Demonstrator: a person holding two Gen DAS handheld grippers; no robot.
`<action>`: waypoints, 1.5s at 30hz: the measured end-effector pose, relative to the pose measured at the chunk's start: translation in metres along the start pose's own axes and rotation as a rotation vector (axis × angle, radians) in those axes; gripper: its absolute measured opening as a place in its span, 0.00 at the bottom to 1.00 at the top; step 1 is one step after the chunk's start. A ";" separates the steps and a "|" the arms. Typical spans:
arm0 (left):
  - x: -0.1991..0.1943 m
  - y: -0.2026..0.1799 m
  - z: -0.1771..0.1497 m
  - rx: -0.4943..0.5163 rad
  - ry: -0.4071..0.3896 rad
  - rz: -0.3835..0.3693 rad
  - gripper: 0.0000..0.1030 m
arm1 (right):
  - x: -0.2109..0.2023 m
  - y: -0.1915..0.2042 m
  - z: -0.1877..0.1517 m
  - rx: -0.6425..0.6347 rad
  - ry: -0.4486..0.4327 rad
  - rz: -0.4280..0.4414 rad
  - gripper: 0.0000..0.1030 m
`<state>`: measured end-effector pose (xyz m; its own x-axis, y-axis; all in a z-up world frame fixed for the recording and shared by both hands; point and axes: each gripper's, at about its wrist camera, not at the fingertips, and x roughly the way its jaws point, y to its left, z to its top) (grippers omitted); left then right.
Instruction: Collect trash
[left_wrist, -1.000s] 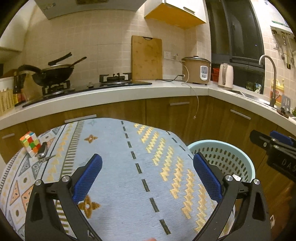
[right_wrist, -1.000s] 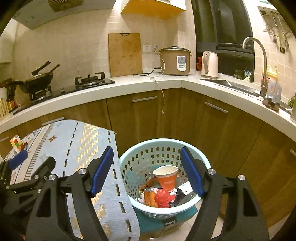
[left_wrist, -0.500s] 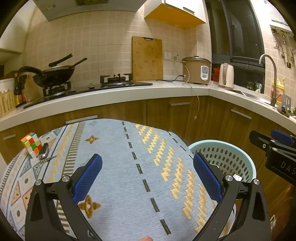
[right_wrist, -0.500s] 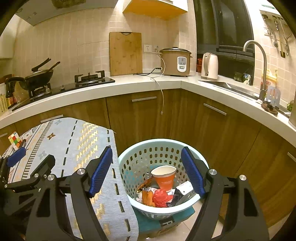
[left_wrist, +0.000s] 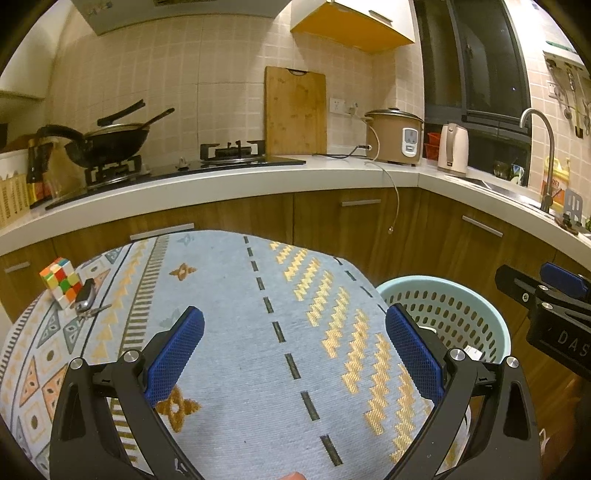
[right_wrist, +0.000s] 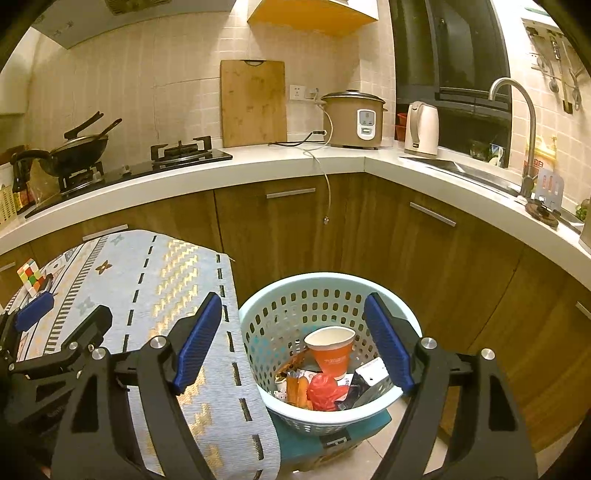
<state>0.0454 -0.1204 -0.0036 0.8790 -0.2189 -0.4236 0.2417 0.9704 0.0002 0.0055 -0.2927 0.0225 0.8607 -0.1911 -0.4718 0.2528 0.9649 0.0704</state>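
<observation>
Right gripper (right_wrist: 293, 336), jaws opening and empty, hangs directly above the basket (right_wrist: 258, 314); left gripper (left_wrist: 293, 345), open, over the cloth (left_wrist: 229, 295).

Pale-blue basket (right_wrist: 258, 317), orange cup (right_wrist: 330, 356), blue zigzag-patterned cloth (left_wrist: 236, 332).

Right hand-held gripper (right_wrist: 293, 332) above a trash-filled laundry-style basket (right_wrist: 255, 314) in a kitchen.

Its blue-padded jaws are opening with nothing between them, framing the pale blue perforated basket below. Inside the basket an orange paper cup (right_wrist: 330, 352) stands upright among a red crumpled wrapper (right_wrist: 323, 391), orange packets (right_wrist: 297, 387) and a dark foil packet (right_wrist: 364, 384). Just left of the basket lies a patterned cloth-covered surface (right_wrist: 147, 280) with a Rubik's cube (right_wrist: 30, 277) at its far left end. The left hand-held gripper (right_wrist: 62, 317) shows at the left edge, over the cloth.
</observation>
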 end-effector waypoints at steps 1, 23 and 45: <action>0.000 0.000 0.000 0.000 -0.001 0.000 0.93 | 0.000 0.000 0.000 0.000 0.000 -0.001 0.73; 0.000 0.000 0.001 -0.004 0.008 0.002 0.93 | 0.002 -0.001 -0.001 0.006 0.004 0.005 0.74; 0.001 0.001 0.002 -0.004 0.009 0.001 0.93 | 0.004 0.003 -0.001 0.001 0.008 0.020 0.74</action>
<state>0.0470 -0.1199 -0.0025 0.8754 -0.2166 -0.4322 0.2390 0.9710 -0.0026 0.0096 -0.2905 0.0203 0.8622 -0.1703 -0.4770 0.2360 0.9684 0.0809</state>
